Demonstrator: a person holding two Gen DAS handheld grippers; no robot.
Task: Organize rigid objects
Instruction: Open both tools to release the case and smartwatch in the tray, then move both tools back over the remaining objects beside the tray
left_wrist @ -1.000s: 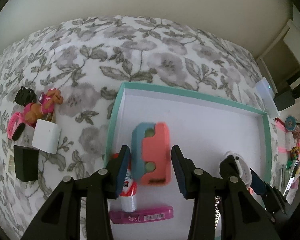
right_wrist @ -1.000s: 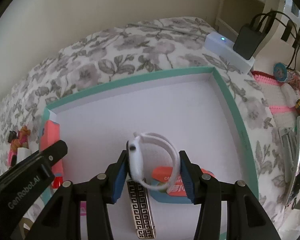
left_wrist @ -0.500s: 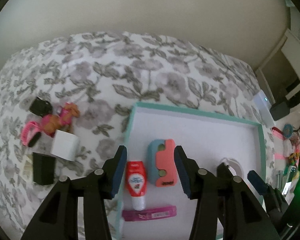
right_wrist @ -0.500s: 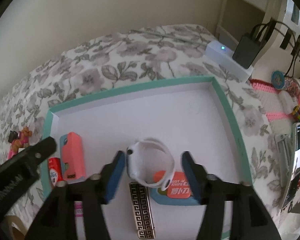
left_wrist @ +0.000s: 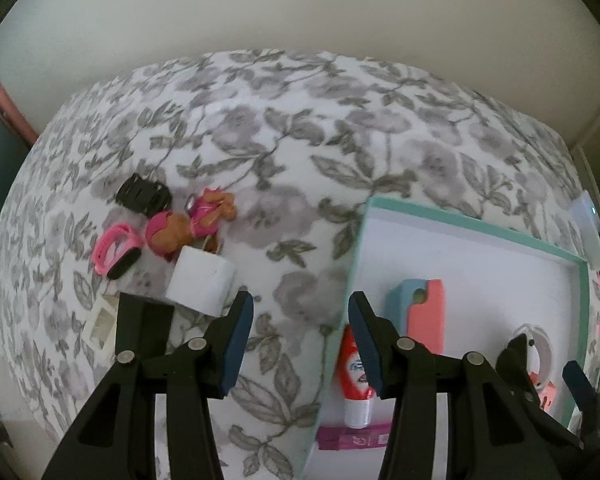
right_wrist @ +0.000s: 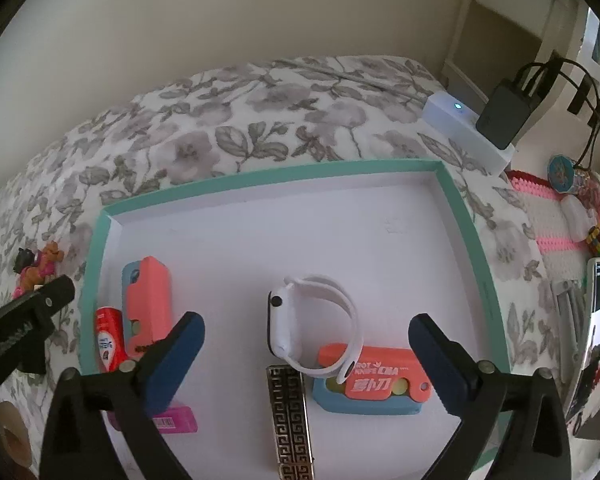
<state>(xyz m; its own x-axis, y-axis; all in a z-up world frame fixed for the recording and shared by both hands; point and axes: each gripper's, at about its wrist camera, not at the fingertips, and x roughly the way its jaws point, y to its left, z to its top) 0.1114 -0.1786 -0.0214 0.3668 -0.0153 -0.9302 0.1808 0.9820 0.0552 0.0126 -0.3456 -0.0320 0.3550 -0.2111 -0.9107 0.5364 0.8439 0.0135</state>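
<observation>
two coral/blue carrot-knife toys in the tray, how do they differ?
The left carrot knife lies lengthwise near the tray's left wall, beside the red tube. The right carrot knife lies crosswise at the near edge, printed side up, with the white watch's strap resting on it. Both are coral on blue, flat in the tray.

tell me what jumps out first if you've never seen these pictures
The shallow white tray with a mint-green rim on the grey floral cloth, holding a white smartwatch standing on its looped band between the wide-open right gripper. Left of the tray, a bright cluster: a pink-and-brown toy dog and a white cube.
</observation>
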